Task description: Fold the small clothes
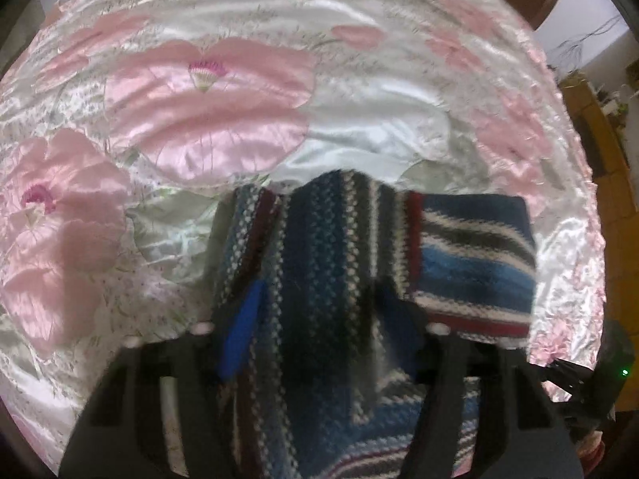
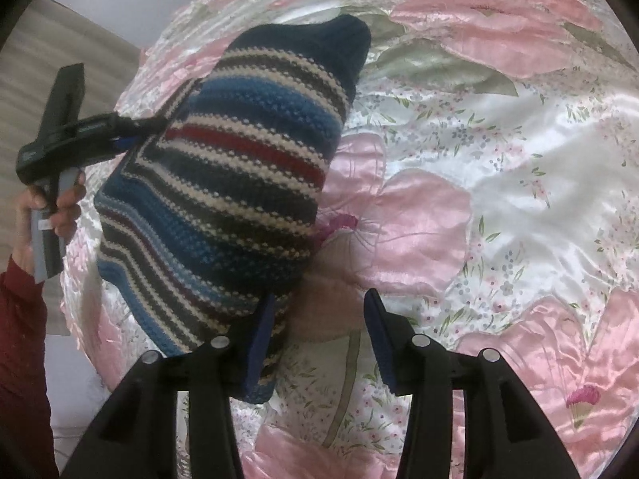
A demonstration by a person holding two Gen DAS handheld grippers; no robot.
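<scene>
A striped knit garment [image 1: 327, 247] in blue, white, grey and dark red lies bunched on the bedspread [image 1: 207, 119]. In the left wrist view it fills the gap between the widely spread fingers of my left gripper [image 1: 323, 311], and a folded part [image 1: 475, 259] lies to the right. In the right wrist view the garment [image 2: 239, 167] rises in a hump at the left. My right gripper [image 2: 319, 331] stands open, its left finger [image 2: 259, 339] against the garment's near edge, nothing between the pads. The left gripper [image 2: 135, 131] reaches into the garment's far left edge.
A shiny pink and white flowered bedspread [image 2: 499, 199] covers the whole bed. A hand [image 2: 60, 207] and a dark red sleeve [image 2: 20, 339] hold the left gripper's handle. Wooden furniture [image 1: 599, 147] stands beyond the bed's right edge.
</scene>
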